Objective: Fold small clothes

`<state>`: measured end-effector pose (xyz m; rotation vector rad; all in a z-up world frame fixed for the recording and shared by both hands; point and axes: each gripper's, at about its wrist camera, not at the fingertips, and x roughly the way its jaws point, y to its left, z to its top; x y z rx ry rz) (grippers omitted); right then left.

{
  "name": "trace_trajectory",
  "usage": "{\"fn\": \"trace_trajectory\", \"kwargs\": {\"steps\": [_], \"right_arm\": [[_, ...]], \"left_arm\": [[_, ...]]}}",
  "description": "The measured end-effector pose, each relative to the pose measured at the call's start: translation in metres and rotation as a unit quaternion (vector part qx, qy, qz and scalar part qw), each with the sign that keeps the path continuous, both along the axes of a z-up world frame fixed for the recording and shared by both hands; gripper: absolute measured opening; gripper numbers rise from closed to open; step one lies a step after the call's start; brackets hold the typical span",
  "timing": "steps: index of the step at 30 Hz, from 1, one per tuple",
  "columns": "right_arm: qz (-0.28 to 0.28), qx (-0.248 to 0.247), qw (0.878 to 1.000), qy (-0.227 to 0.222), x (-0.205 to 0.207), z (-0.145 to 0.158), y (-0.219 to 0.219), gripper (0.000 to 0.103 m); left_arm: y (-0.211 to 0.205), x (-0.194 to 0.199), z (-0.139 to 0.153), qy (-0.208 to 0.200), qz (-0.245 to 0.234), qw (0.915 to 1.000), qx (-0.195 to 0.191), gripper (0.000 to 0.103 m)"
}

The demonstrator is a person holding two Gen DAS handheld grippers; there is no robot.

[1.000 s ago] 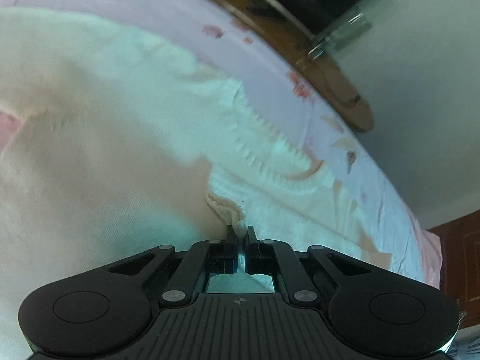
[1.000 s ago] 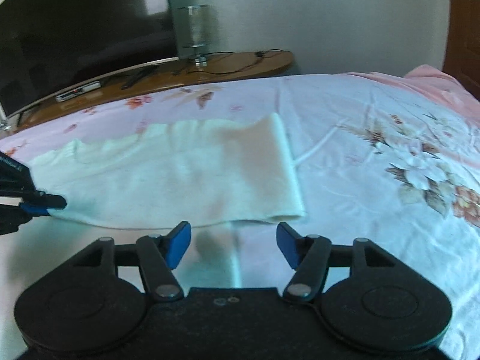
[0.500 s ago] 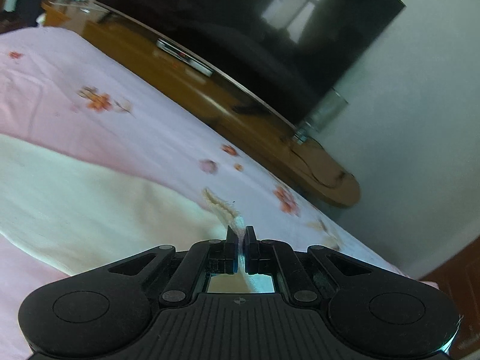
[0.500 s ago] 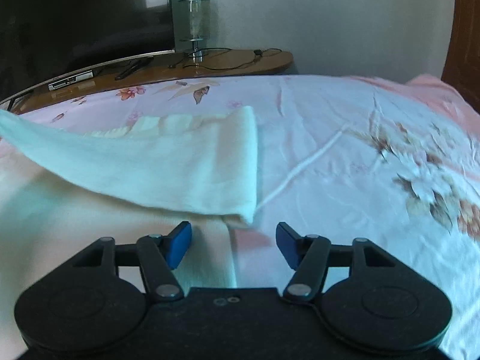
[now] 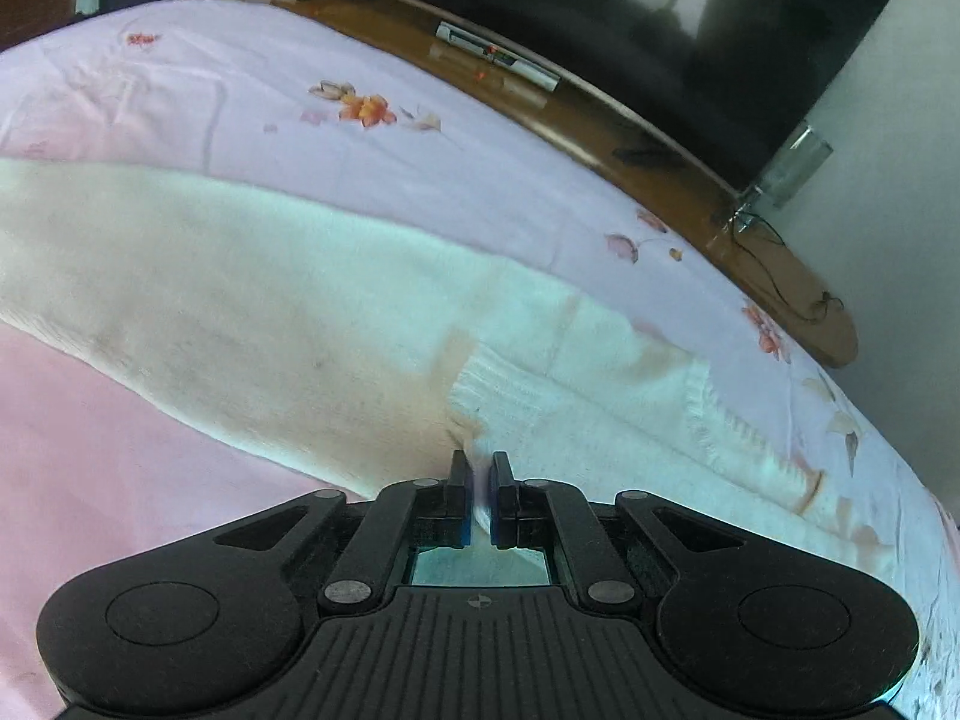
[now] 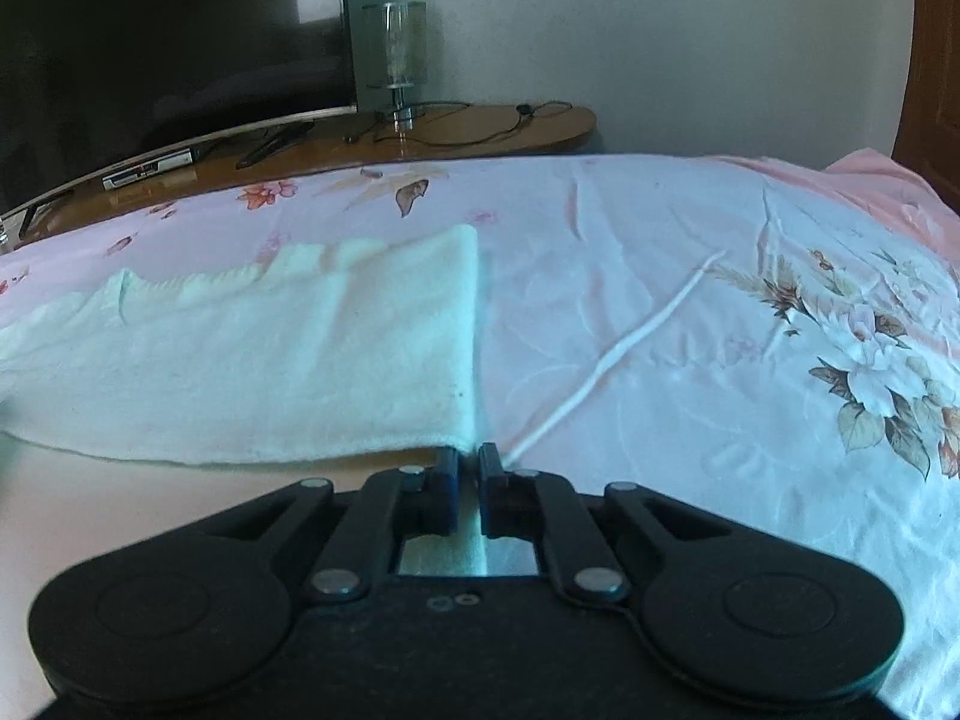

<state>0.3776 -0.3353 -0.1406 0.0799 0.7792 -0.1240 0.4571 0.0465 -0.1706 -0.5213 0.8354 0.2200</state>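
Note:
A small cream knit garment lies across the pink floral bedsheet, with a ribbed cuff near its middle. My left gripper is shut on the garment's near edge just below the cuff. In the right wrist view the same garment lies as a folded band on the bedsheet. My right gripper is shut on its near right corner.
A wooden TV bench with a dark television, a glass lamp and cables runs along the far side of the bed. A raised crease crosses the sheet right of the garment.
My right gripper has closed on the garment's near right corner; it was open before. My left gripper, still shut on the fabric, has lowered it flat over the garment.

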Motion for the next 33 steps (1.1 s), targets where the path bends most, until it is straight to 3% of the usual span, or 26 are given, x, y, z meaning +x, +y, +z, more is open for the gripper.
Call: {"fn": "trace_trajectory", "kwargs": {"steps": [3, 7, 9, 11, 17, 21, 23, 24, 25, 28, 32, 33], "right_arm": [[0.003, 0.023, 1.000, 0.003, -0.012, 0.013, -0.008, 0.022], [-0.008, 0.039, 0.999, -0.019, -0.018, 0.032, -0.019, 0.024], [-0.017, 0.051, 0.998, -0.025, -0.005, 0.035, -0.024, 0.030], [-0.022, 0.061, 0.997, -0.028, 0.013, 0.032, -0.026, 0.039], [-0.022, 0.073, 0.997, -0.017, 0.070, 0.010, -0.026, 0.039], [-0.014, 0.085, 0.996, -0.021, 0.092, 0.000, -0.029, 0.046], [-0.019, 0.097, 0.995, -0.019, 0.101, -0.005, -0.032, 0.038], [-0.022, 0.103, 0.994, -0.021, 0.104, -0.006, -0.034, 0.017], [-0.022, 0.102, 0.994, -0.021, 0.105, -0.006, -0.034, 0.010], [-0.028, 0.048, 0.998, -0.030, 0.102, -0.009, -0.033, 0.008], [-0.020, 0.032, 0.999, -0.024, 0.101, -0.001, -0.029, 0.009], [-0.018, 0.027, 0.999, -0.032, 0.098, 0.005, -0.026, 0.016]], "left_arm": [[0.010, -0.009, 0.021, -0.016, 0.003, 0.9993, 0.032, 0.005], [0.015, -0.012, 0.040, -0.036, -0.003, 0.9974, 0.062, 0.005], [0.008, -0.008, 0.044, -0.040, -0.017, 0.9973, 0.059, 0.005], [-0.006, -0.001, 0.042, -0.041, -0.038, 0.9968, 0.056, 0.005], [-0.034, 0.017, 0.008, 0.002, -0.064, 0.9958, 0.066, 0.005], [-0.035, 0.015, 0.000, -0.007, -0.069, 0.9946, 0.078, 0.004], [-0.037, 0.014, 0.000, -0.009, -0.070, 0.9942, 0.082, 0.004], [-0.037, 0.014, 0.000, -0.009, -0.070, 0.9941, 0.083, 0.004], [-0.037, 0.013, 0.000, -0.010, -0.070, 0.9940, 0.084, 0.004], [-0.037, 0.013, -0.002, -0.012, -0.070, 0.9938, 0.086, 0.004], [-0.046, 0.014, 0.005, 0.000, -0.081, 0.9897, 0.118, 0.005], [-0.047, 0.012, 0.009, 0.004, -0.082, 0.9894, 0.120, 0.005]]}}
